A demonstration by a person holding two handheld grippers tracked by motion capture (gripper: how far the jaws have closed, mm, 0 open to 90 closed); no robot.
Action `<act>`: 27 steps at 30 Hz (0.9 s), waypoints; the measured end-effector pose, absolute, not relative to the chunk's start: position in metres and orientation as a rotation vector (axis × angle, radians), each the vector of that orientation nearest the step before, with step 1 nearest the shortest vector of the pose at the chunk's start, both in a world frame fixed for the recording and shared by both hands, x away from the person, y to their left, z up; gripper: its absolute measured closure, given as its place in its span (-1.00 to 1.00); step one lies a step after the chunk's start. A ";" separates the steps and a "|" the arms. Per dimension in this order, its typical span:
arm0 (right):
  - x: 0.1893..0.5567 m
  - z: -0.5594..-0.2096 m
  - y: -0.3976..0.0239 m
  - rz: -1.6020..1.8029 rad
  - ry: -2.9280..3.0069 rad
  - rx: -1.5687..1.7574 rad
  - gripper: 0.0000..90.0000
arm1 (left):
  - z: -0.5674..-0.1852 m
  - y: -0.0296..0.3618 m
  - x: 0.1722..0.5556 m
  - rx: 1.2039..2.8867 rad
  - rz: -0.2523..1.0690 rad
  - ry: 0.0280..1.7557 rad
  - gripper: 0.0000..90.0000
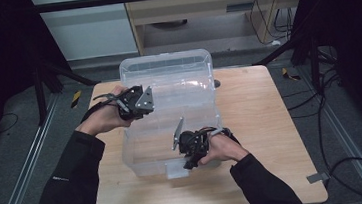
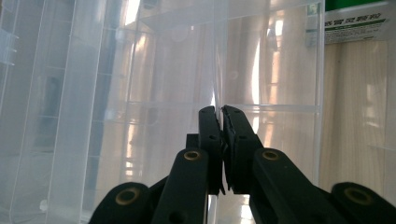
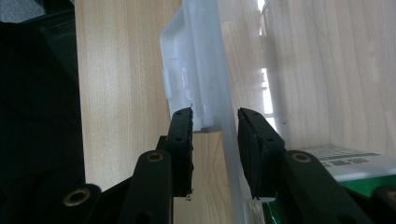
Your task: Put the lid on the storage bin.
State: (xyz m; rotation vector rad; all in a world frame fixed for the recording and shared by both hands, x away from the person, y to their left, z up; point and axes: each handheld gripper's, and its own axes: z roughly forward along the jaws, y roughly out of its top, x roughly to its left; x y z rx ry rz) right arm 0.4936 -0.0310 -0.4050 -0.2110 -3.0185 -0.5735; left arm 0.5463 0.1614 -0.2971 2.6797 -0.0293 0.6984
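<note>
Clear plastic storage box (image 1: 170, 113) set lengthwise on a light wooden table (image 1: 261, 124), far end reaching the table's back edge, near end well short of the front edge. Left gripper (image 1: 136, 102) at the box's left wall, jaws pinched tight on that thin clear wall (image 2: 215, 70), as seen in the left gripper view, pads nearly meeting with only the plastic between them. Right gripper (image 1: 187, 149) at the box's near right corner, jaws straddling the rim and its moulded latch (image 3: 187, 70); in the right gripper view one pad (image 3: 182, 140) pressed on the latch side, the other pad (image 3: 252, 149) standing just beside the wall, whether touching not clear. Broad bare tabletop right of the box, out to the table's right edge; a narrower strip of wood left of the box; open wood in front of it toward the person's dark sleeves (image 1: 71, 183). Green-and-white printed packet (image 3: 355, 163) lying inside the box near the right gripper. Beyond the box's far end, a pale cabinet (image 1: 210, 8) and loose cables (image 1: 271, 18) on the grey floor.
</note>
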 end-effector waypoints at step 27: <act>0.491 -0.405 -0.031 -0.581 -3.032 -0.207 0.48 | -0.301 0.165 0.520 2.692 0.703 -0.026 0.91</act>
